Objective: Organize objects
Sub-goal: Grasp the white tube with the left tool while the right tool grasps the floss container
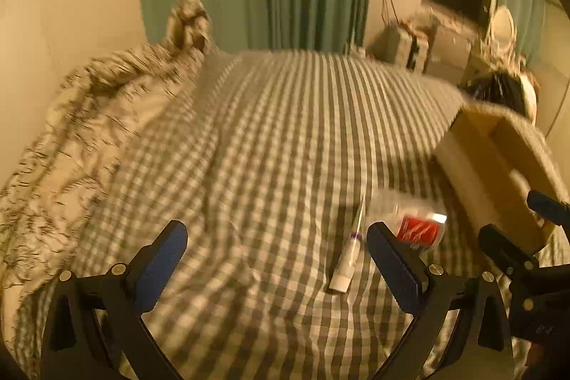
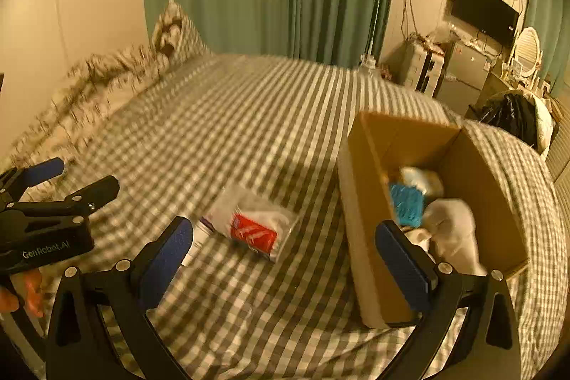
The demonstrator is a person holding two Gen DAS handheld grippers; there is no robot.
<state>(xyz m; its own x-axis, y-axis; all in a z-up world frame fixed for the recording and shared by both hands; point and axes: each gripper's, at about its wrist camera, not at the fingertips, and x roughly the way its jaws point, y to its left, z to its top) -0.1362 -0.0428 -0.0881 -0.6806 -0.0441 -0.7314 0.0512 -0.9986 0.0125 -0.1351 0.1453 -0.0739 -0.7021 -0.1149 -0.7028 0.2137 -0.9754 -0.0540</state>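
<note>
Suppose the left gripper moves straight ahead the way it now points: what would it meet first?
Probably the checked bedsheet. The open left gripper points across the bed; the white tube lies right of centre, just inside its right finger, so it may be brushed. Depth is unclear.

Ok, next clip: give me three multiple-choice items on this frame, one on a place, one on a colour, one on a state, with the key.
1. Where is the cardboard box?
A. on the floor
B. on the checked bedsheet
C. on a shelf

2. What colour is the label inside the clear packet?
A. red
B. green
C. black

3. How are the left gripper and right gripper?
A. both shut
B. one shut on a tube
C. both open, holding nothing

Key: 1 B, the box sits on the sheet; 2 A, the label shows red through the plastic; 3 C, both sets of fingers are spread and empty.
</note>
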